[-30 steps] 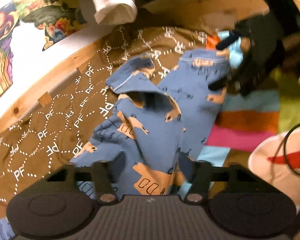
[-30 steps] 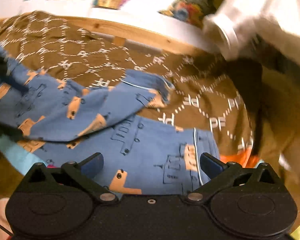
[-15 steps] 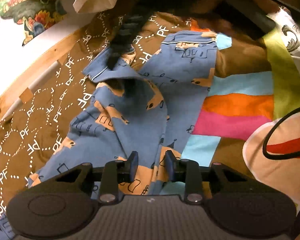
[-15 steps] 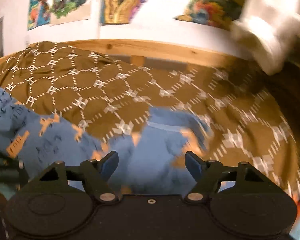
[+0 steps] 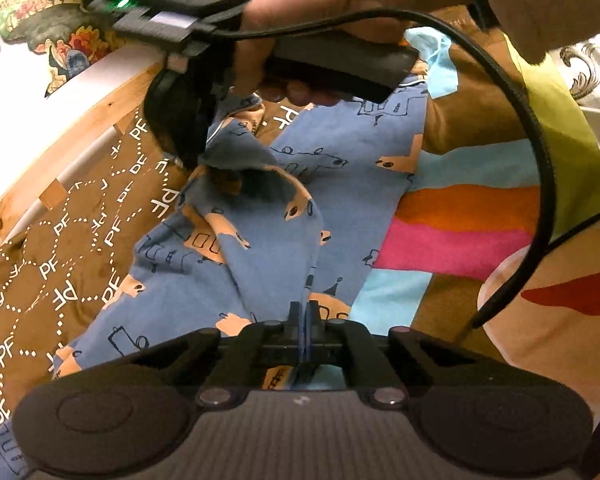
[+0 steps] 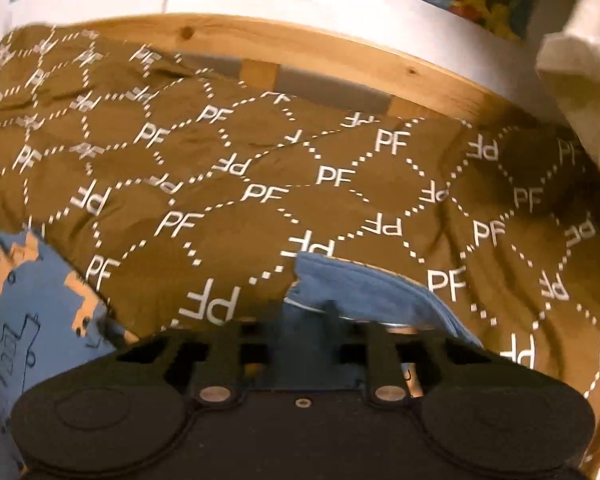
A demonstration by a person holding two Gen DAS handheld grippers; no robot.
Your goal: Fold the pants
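Left wrist view: the black two-finger left gripper (image 5: 303,312) sat at the bottom of the frame with its jaws pinched together on a thin fold of the blue cotton pants printed with tan shapes and dark line drawings (image 5: 260,248). The pants lay spread up the middle of the frame, partly on a brown bedspread with white dotted hexagons and "PF" lettering (image 5: 80,248) to the left, partly on a patchwork cover of orange, pink, light blue and lime blocks (image 5: 468,232) to the right. At the top, the person's right hand (image 5: 340,4) gripped the black right gripper (image 5: 188,148), whose tip was down at a raised, piped edge of the pants. A thick black cable (image 5: 532,128) curved from that device down the right side. A light wooden bed frame rail (image 5: 72,148) ran diagonally at the left.

Right wrist view: the right gripper (image 6: 332,320) had its fingers drawn close together, clamped on a blue fold of the pants (image 6: 364,284) that rose just above the jaws. More of the pants showed at the lower left. The brown bedspread (image 6: 260,168) filled the middle, with the wooden rail (image 6: 300,44) behind it and a white cloth (image 6: 580,92) at the upper right, blurred.
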